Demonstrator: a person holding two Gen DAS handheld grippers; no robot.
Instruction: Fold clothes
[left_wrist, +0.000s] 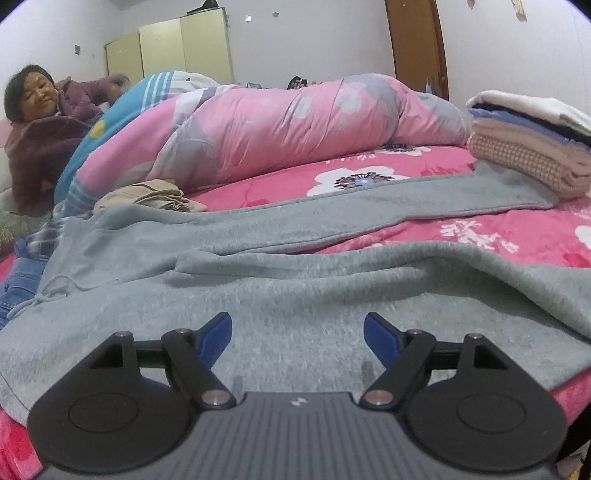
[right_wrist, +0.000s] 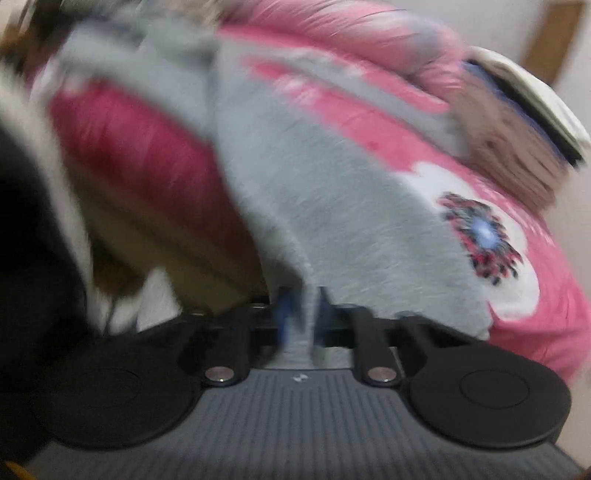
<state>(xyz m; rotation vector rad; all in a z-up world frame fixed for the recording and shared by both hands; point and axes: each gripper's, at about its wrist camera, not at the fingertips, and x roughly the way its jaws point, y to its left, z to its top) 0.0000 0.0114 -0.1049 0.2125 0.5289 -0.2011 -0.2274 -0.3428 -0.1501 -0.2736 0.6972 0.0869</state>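
A pair of grey sweatpants (left_wrist: 295, 266) is spread across the pink flowered bed (left_wrist: 480, 236), the waistband with its drawstring toward the left of the left wrist view and one leg reaching away to the foot of a stack of folded clothes (left_wrist: 532, 147). The left tool (left_wrist: 297, 332) is held low over the near part of the grey cloth with its blue fingers (left_wrist: 216, 338) well apart and nothing between them. The right tool (right_wrist: 303, 317) is clamped on a pinch of the same grey cloth, which is seen rising away from it in a lifted sheet over the bed (that view is heavily blurred, so the exact spot gripped cannot be told). A fold of one leg appears to be in hand, though how many folds the garment already carries is not settled by these views. For the fold to be done well, the gripped cloth is best carried across in a smooth arc and kept taut, so that edge is laid on edge without a bunched middle; the open left tool is best pressed on or closed at the near edge, so that the body of the garment is not dragged along. The wrinkles near the middle are best smoothed flat before the cloth is released. A crumpled beige garment (left_wrist: 151, 195) and jeans (left_wrist: 18, 280) lie at the left, clear of the fold path.
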